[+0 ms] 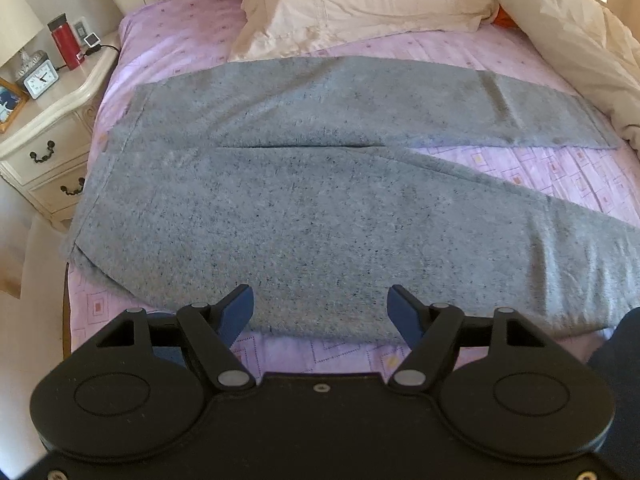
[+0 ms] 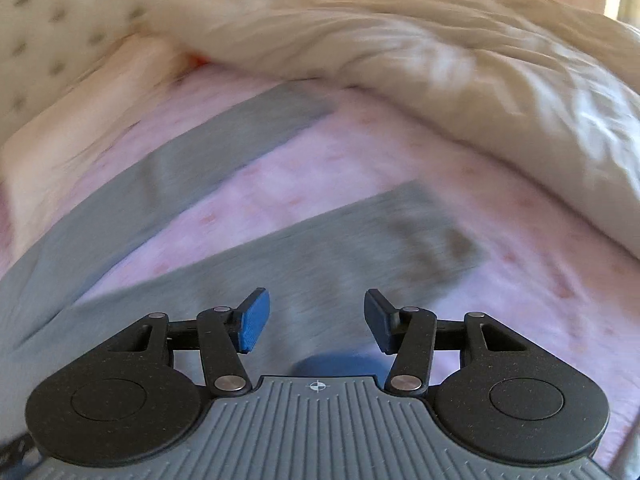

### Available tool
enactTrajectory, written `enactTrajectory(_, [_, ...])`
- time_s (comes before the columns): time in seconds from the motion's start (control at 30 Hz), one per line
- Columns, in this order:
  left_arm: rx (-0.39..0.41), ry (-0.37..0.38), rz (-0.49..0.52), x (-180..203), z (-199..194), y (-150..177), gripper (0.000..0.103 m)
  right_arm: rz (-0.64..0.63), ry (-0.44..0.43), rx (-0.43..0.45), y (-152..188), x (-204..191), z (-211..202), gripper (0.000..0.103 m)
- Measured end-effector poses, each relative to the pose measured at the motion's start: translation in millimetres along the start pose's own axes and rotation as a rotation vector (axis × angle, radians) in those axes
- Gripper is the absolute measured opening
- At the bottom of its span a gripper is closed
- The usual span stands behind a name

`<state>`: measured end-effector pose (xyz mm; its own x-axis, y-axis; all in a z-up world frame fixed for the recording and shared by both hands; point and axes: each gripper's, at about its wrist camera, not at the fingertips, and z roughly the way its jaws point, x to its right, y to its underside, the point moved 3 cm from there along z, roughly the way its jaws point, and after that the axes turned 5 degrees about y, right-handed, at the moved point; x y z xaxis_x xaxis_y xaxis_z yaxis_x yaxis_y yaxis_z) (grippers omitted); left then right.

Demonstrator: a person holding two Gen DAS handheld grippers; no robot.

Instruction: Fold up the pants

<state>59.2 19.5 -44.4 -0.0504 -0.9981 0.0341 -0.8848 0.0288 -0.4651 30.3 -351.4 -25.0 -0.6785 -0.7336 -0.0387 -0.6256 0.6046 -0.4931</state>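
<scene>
Both hand-held grippers hang over the bed with their jaws wide and nothing between them. Left hand-held gripper (image 1: 320, 312) hovers over the near edge of the bed, above the hip part of the pants (image 1: 304, 200); right hand-held gripper (image 2: 316, 320) hovers over the nearer leg, though that view is smeared by motion and fine detail is lost.

The grey pants lie flat on the purple sheet (image 1: 560, 176), waistband toward the bed's left edge by the nightstand (image 1: 52, 120), legs running toward the right edge and splayed apart in a V, with bare sheet between them. No fold is made yet, as far as the pictures show: the legs are not laid one on the other and nothing is doubled over. I judge the task to be at its very start, with the lengthwise fold and the crosswise folds all left to do.

Around them, a cream pillow (image 1: 360, 0) lies at the head edge, just beyond the far leg. The bunched cream duvet (image 1: 580, 40) crowds the right edge, near both cuffs; it could catch a cuff when a leg is lifted. On the nightstand stand a red bottle (image 1: 66, 44) and a small clock (image 1: 40, 78), well clear of the work.
</scene>
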Motion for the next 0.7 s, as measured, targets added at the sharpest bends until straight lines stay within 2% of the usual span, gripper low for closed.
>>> enactTrajectory(0.17, [-0.033,0.017,0.010,6.6,9.9,4.2,0.074,0.126,0.086,-0.043,4.5,58.4,27.8,0.051])
enactTrajectory(0.27, [-0.051,0.031,0.041,18.1,15.0,11.7,0.074,0.174,0.092,-0.071,12.5,76.1,44.8,0.051])
enactTrajectory(0.47, [-0.096,0.059,0.067,33.4,23.9,24.7,0.074,0.216,0.037,-0.123,27.8,80.9,79.0,0.051])
enactTrajectory(0.7, [-0.119,0.047,0.086,39.3,27.8,33.4,0.074,0.304,-0.062,-0.138,20.4,89.6,101.4,0.051])
